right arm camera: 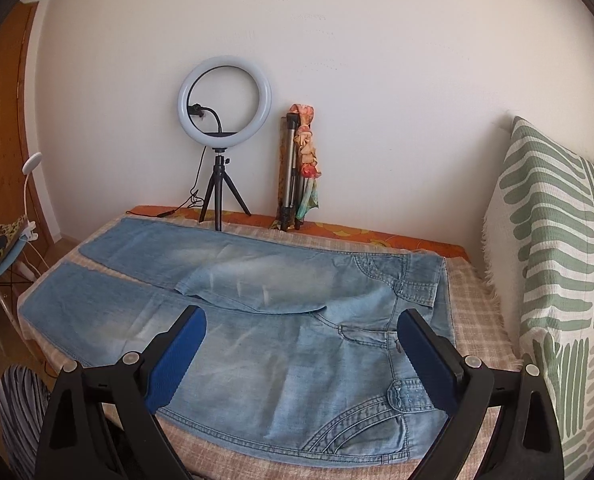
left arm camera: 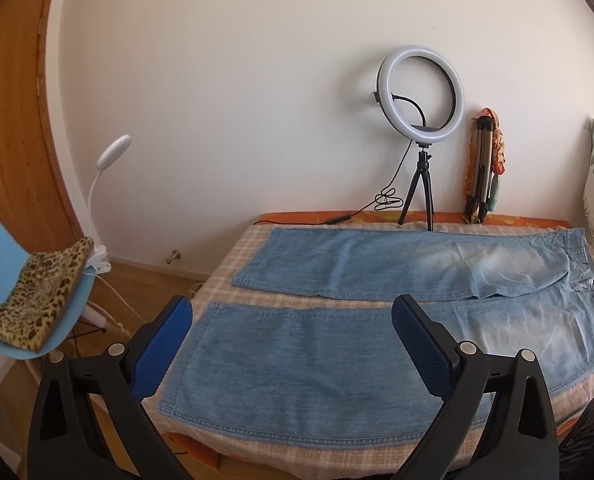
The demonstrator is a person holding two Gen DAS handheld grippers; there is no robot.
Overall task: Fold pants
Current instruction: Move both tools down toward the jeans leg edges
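Light blue denim pants [left arm camera: 309, 360] lie flat and spread on a checked cloth over the table, legs side by side pointing left, waist at the right. In the right wrist view the waist and pockets of the pants [right arm camera: 337, 352] are nearest. My left gripper [left arm camera: 293, 312] is open and empty, hovering above the near leg close to its hem. My right gripper [right arm camera: 301, 322] is open and empty, hovering above the waist and fly area.
A ring light on a small tripod [left arm camera: 421, 128] and a folded tripod with a scarf [left arm camera: 483, 168] stand at the table's back edge by the wall. A green-striped pillow [right arm camera: 553, 260] stands at the right. A blue chair with a leopard cushion [left arm camera: 37, 300] is at the left.
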